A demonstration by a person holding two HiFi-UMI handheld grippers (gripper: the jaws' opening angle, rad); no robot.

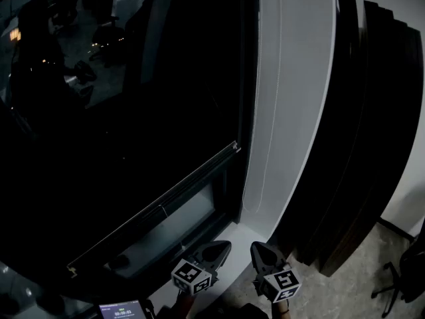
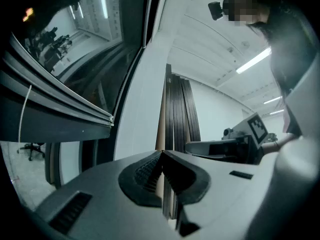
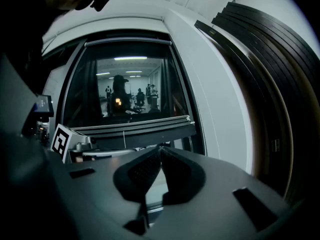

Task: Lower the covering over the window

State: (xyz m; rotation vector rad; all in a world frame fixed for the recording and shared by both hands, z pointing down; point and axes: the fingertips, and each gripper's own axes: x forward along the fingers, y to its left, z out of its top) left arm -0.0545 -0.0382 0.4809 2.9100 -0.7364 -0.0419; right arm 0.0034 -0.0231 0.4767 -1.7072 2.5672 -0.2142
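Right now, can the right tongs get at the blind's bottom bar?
Probably yes. The right tongs are shut and empty, and nothing shows between them and the bottom bar, which hangs ahead across the window. The left tongs sit beside them, not in the way. They must open first.

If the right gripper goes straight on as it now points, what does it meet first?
The right gripper would most likely meet the blind's bottom rail. Depth is unclear, so it may pass just under it.
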